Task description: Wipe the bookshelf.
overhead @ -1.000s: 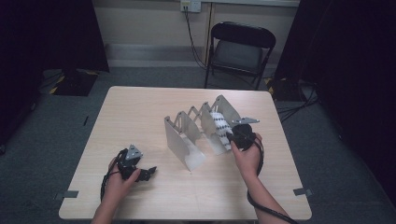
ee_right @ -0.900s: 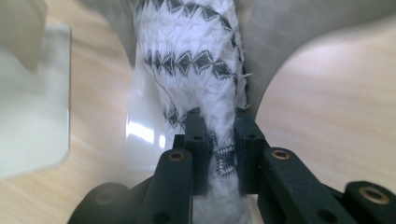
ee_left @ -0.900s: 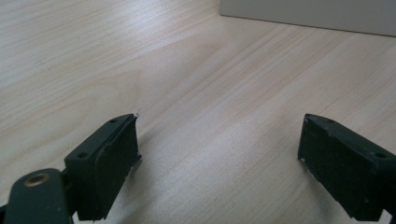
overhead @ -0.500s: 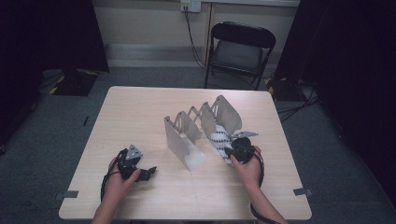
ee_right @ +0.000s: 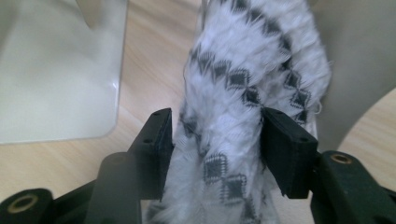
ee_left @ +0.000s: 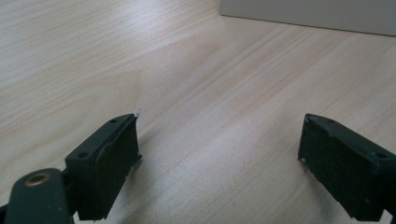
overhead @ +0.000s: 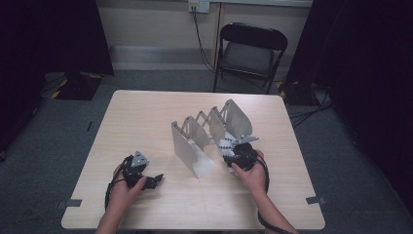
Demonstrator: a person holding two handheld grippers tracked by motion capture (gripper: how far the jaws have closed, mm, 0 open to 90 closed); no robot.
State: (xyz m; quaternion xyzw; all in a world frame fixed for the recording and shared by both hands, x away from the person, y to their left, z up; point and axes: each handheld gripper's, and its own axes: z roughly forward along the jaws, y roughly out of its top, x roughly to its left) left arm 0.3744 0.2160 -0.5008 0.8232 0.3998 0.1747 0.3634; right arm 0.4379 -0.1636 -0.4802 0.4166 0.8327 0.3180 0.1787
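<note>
A white cloth with black diamond patterns (ee_right: pixel 243 93) lies between two plates of a grey accordion-style divider rack (overhead: pixel 195 139) in the middle of the table. In the high view the cloth (overhead: pixel 223 142) shows in the rack's right slot. My right gripper (ee_right: pixel 215 140) is shut on the cloth's near end, both black jaws pressing into the fabric. In the high view the right gripper (overhead: pixel 239 155) sits just at the rack's front right. My left gripper (ee_left: pixel 219 154) stands open above bare wood, and in the high view it (overhead: pixel 152 181) rests near the table's front left.
The light wooden table (overhead: pixel 146 117) has open room to the left and front. A pale rack plate (ee_right: pixel 56 70) stands left of the cloth. A black folding chair (overhead: pixel 248 51) stands behind the table, with cables on the floor at the right.
My right gripper has drawn back toward the table's front edge with the cloth, pulling its end out of the rack slot. The left gripper has stayed put.
</note>
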